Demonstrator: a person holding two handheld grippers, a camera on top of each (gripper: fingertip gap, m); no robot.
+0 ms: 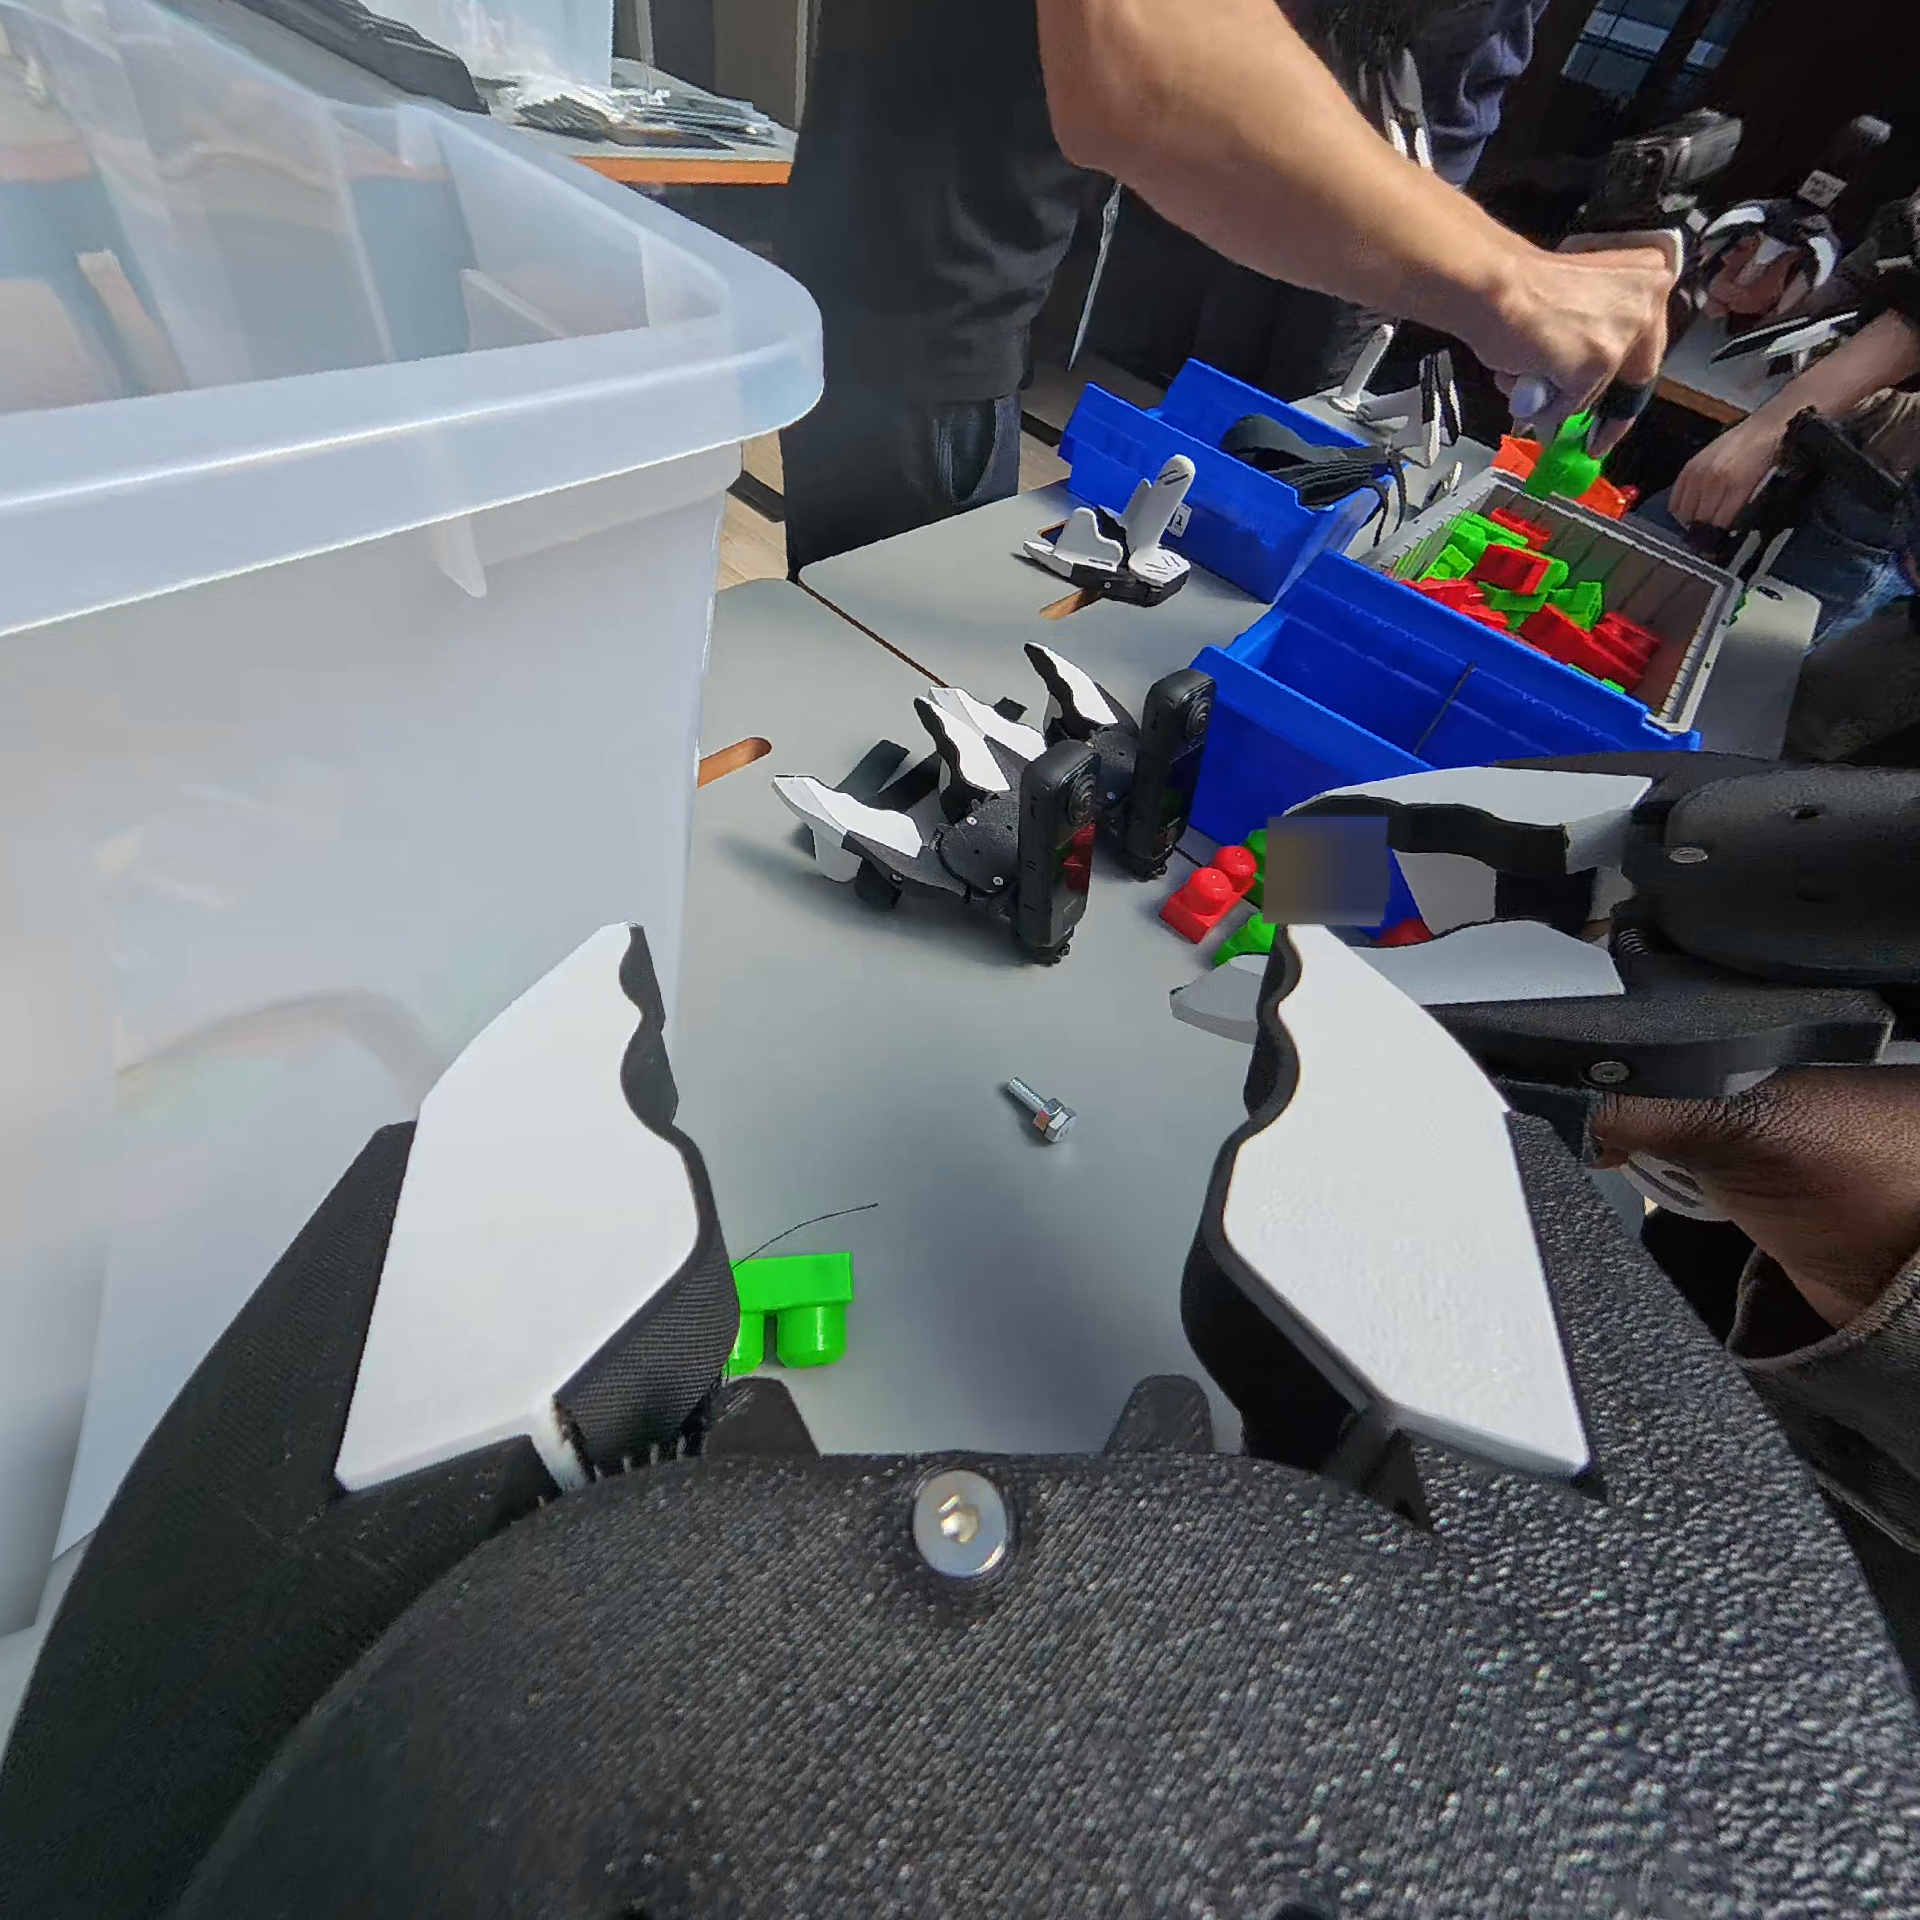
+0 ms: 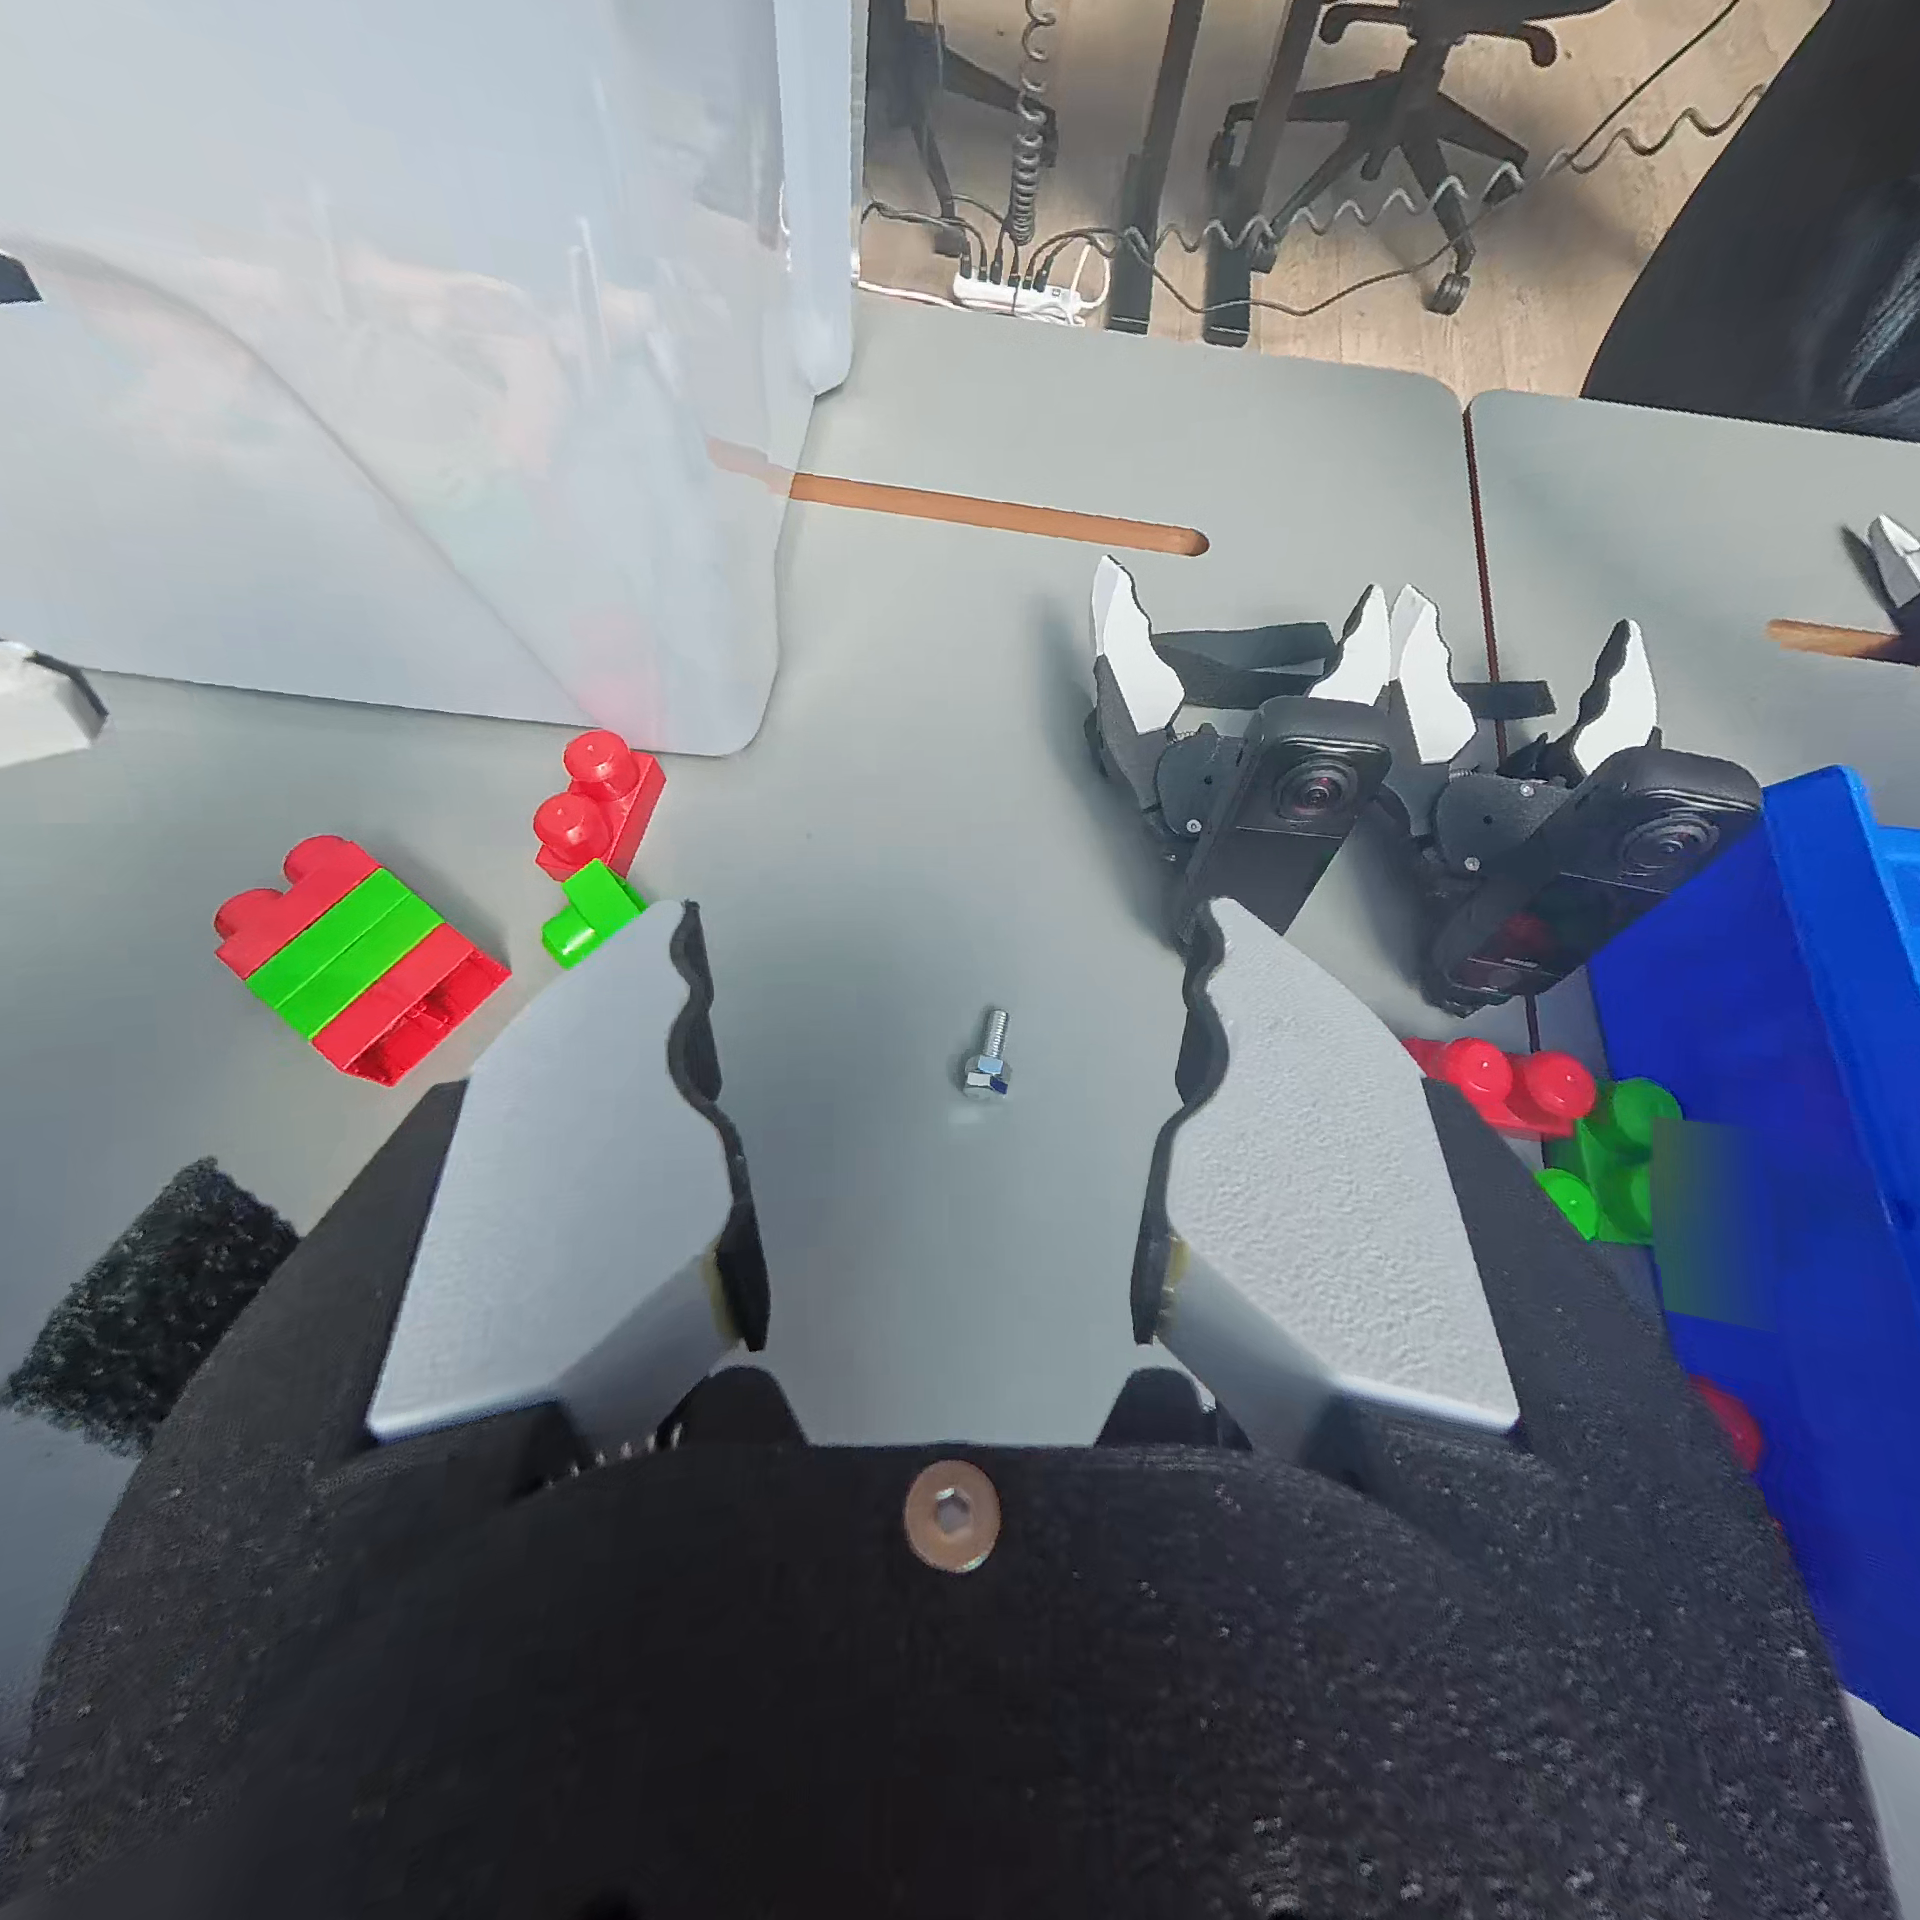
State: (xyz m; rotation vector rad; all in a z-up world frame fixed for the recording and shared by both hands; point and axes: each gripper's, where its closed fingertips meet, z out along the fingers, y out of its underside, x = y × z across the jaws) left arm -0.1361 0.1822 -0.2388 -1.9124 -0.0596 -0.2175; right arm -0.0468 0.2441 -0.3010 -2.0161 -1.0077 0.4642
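My left gripper is open and empty over the grey table. A small metal bolt lies on the table between its fingers, touching neither. A green brick lies by the left finger's base. My right gripper is open and empty too, with the same bolt lying loose between its fingers. It also shows in the left wrist view, coming in from the right with its jaws apart. A red brick and a green brick lie just left of its left fingertip.
A big clear plastic box stands close on the left. A red and green brick stack lies left. Two spare grippers with cameras lie ahead. Blue bins and loose bricks sit right. Another person's hand works over a brick-filled bin. Both grippers' tips are roughly 20 cm from the green brick.
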